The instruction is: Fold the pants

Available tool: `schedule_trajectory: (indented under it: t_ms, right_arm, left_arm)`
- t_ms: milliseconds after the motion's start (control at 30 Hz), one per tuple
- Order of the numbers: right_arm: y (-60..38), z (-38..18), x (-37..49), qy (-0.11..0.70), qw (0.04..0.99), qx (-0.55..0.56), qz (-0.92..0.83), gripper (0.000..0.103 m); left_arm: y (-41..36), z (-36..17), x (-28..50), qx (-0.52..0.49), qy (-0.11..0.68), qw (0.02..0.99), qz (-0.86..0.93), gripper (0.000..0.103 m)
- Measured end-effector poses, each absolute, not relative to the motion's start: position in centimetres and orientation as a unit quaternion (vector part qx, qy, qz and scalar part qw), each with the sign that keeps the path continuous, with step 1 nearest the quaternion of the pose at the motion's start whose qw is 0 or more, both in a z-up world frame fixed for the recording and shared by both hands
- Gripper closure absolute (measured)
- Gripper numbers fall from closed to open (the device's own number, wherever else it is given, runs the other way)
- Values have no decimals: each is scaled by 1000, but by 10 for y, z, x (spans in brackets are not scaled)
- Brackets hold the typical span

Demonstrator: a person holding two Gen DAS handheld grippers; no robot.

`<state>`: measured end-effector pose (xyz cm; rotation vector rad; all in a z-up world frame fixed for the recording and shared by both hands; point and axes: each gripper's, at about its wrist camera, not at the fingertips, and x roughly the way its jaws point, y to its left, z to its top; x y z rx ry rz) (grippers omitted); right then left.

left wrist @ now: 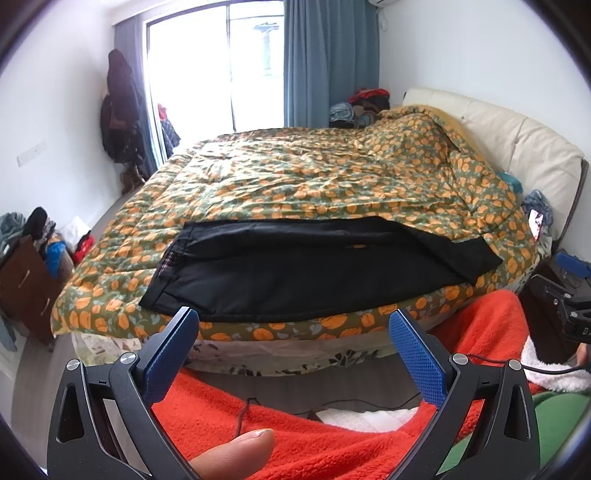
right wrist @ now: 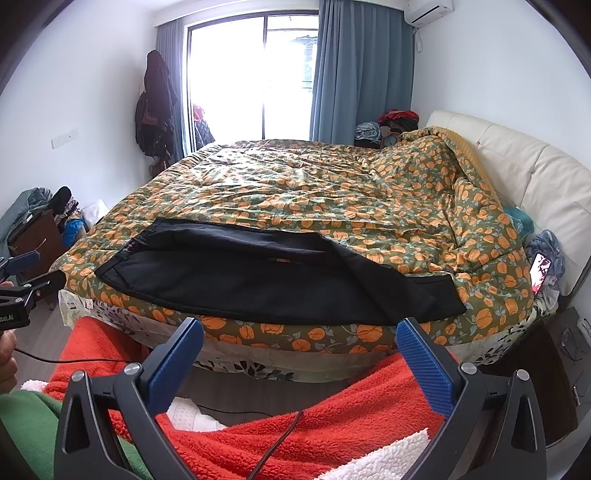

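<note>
The black pants lie lengthwise on the flowered quilt, along the quilt's near edge, folded with one leg over the other, waistband at the left end. The left gripper hangs short of that edge, fingers spread wide and holding nothing. The right gripper hangs likewise, fingers released, above a red fleece blanket below the quilt

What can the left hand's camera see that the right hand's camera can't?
Only the left wrist view shows a fingertip at the bottom edge. Only the right wrist view shows the whole white air conditioner up on the wall. Both show the black pants lying on the orange-flowered quilt, and both grippers, left gripper and right gripper, open and away from the pants.
</note>
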<state>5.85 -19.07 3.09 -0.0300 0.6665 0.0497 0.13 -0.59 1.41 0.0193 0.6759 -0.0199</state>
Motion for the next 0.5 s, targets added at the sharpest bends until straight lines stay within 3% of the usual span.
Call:
schedule_trajectory:
  t_ms: [500]
  right_arm:
    - [-189,35,61,323,945,-1,46,0]
  left_arm:
    - [-10,23,-6,16,306,951,-33,0]
